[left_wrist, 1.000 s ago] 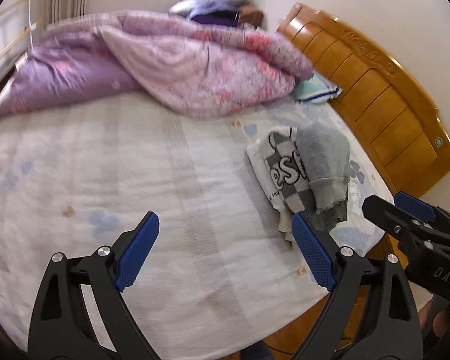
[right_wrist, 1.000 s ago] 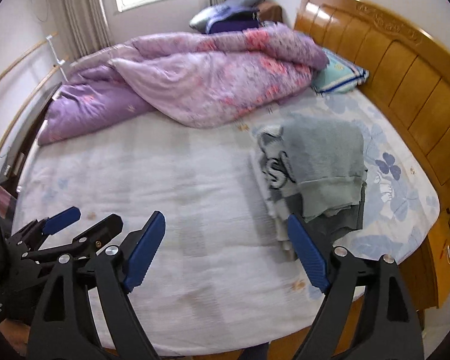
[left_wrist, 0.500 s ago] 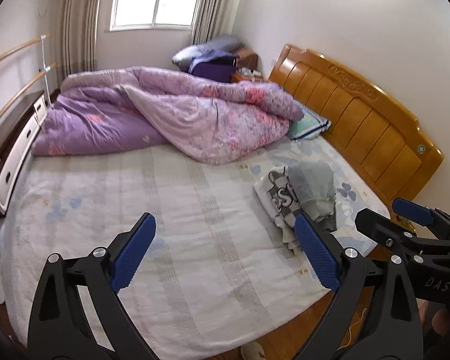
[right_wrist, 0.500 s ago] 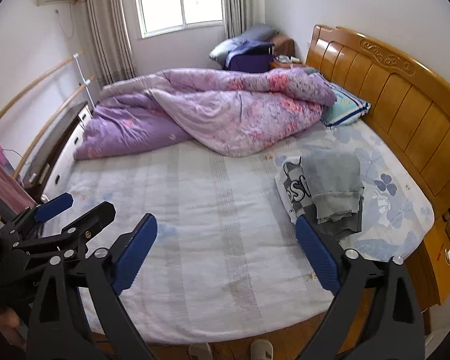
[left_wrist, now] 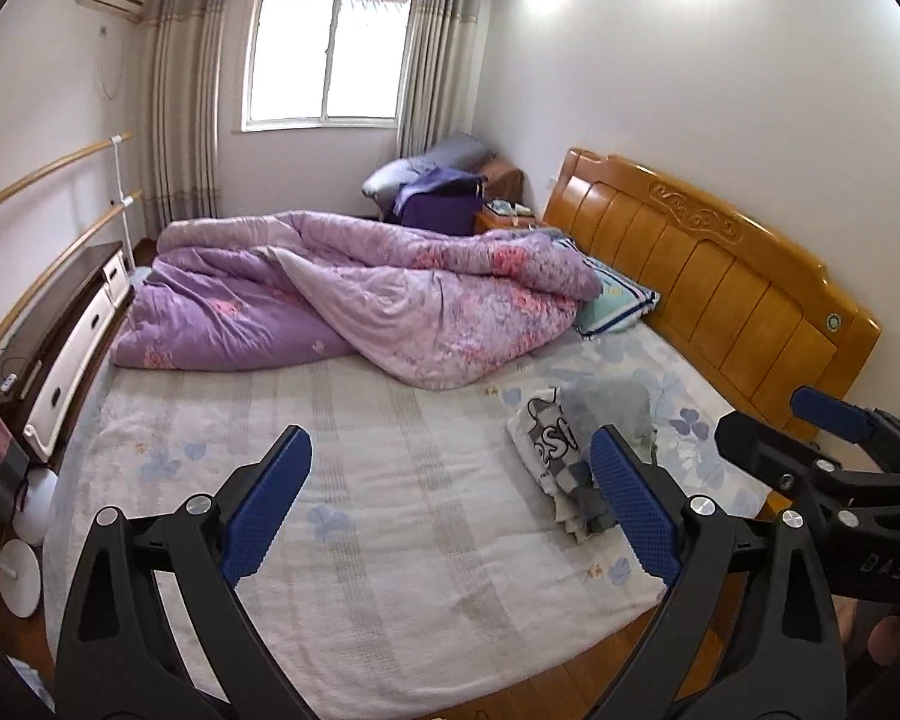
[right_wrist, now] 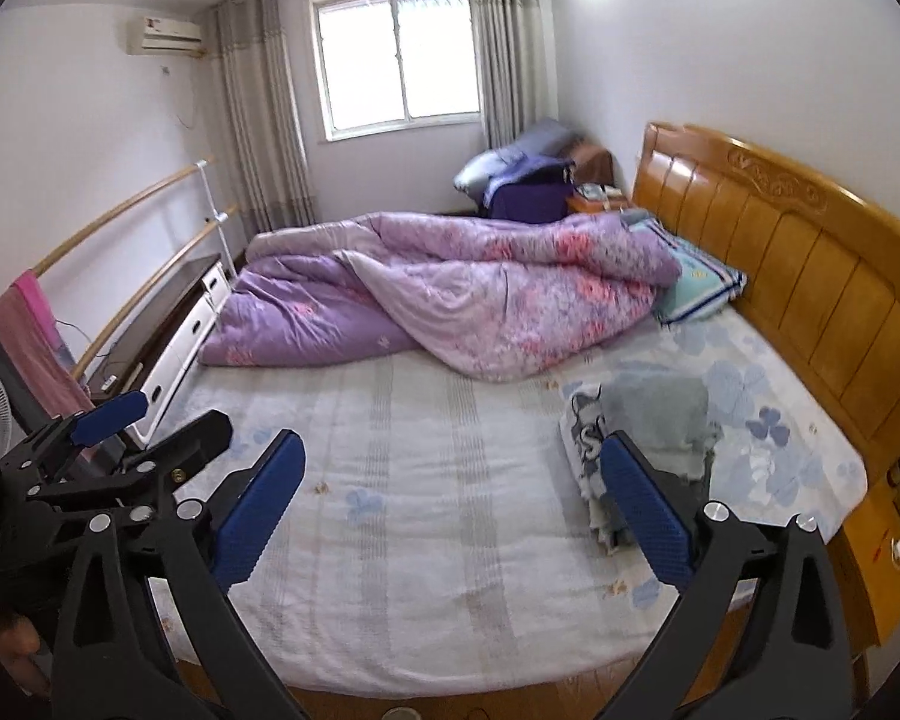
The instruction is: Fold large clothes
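Folded clothes (left_wrist: 588,450) stacked on the bed (left_wrist: 390,480) near the wooden headboard (left_wrist: 720,282), left gripper (left_wrist: 450,504) fingers spread and empty, right gripper (right_wrist: 450,504) fingers just widened, nothing between them

Both wrist cameras look from off the side of the bed (left_wrist: 390,480), tilted down across it toward the window (left_wrist: 330,54) at 12 o'clock, far enough back to take in the whole room. The left view sits just left of the right one; each catches the other gripper at its edge. Both share the bed, the quilt (right_wrist: 450,288), the headboard (right_wrist: 810,276) at 2 o'clock and the folded clothes (left_wrist: 588,438).
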